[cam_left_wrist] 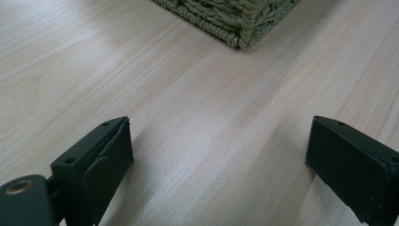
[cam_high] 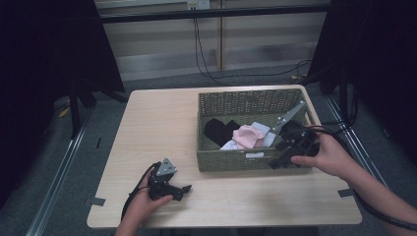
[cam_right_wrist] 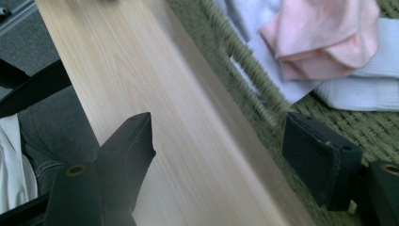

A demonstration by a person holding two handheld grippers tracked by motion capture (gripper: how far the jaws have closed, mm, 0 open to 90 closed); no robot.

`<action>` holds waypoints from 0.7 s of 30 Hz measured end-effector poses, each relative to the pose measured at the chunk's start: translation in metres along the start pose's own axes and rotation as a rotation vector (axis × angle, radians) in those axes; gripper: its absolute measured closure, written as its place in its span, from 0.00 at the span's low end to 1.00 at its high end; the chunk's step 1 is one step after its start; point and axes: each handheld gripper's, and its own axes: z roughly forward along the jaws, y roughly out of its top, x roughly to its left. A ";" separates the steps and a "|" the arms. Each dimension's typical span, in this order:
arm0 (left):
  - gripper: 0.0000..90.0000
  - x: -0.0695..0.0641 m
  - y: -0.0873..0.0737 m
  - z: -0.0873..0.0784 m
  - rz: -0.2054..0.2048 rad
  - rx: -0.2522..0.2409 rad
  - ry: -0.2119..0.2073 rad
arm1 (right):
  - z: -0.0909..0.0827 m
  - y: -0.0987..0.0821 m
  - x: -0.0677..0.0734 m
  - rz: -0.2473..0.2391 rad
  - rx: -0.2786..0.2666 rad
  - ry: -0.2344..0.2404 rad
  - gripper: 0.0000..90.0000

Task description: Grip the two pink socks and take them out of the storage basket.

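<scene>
Woven basket (cam_high: 231, 160) holding pink cloth (cam_high: 247, 136), right gripper (cam_high: 274, 163) spread, empty, over near rim, left gripper (cam_high: 186, 188) spread, empty, on table (cam_high: 147, 128)

In the left gripper view the basket (cam_left_wrist: 235, 19) is cut off by the top edge, leaving one corner. In the right gripper view its near rim is blurred, and the pink cloth (cam_right_wrist: 324, 35) and white cloth (cam_right_wrist: 362, 89) run past the top and right edges. From above, the right gripper (cam_high: 275, 160) hides part of the basket's near right corner.
</scene>
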 end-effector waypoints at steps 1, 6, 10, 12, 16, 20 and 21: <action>0.08 0.000 0.000 0.000 0.005 0.001 0.002 | -0.001 0.002 -0.002 0.008 0.002 0.001 0.28; 0.08 0.000 0.000 0.000 0.005 0.000 0.006 | -0.003 0.015 -0.015 0.029 -0.002 -0.017 0.29; 0.08 0.000 0.000 0.000 -0.006 -0.007 0.004 | -0.002 0.024 -0.025 0.036 0.012 -0.034 0.30; 0.08 -0.001 0.000 0.000 -0.009 -0.007 0.003 | 0.000 0.027 -0.030 0.038 0.021 -0.040 0.30; 0.08 0.000 0.000 0.000 -0.007 -0.008 0.004 | 0.003 0.034 -0.043 0.069 0.018 -0.052 0.30; 0.08 0.000 0.000 0.000 -0.008 -0.009 0.004 | 0.009 0.040 -0.055 0.088 0.014 -0.067 0.33; 0.08 0.000 0.000 0.000 -0.008 -0.009 0.004 | 0.013 0.042 -0.059 0.095 0.014 -0.071 0.34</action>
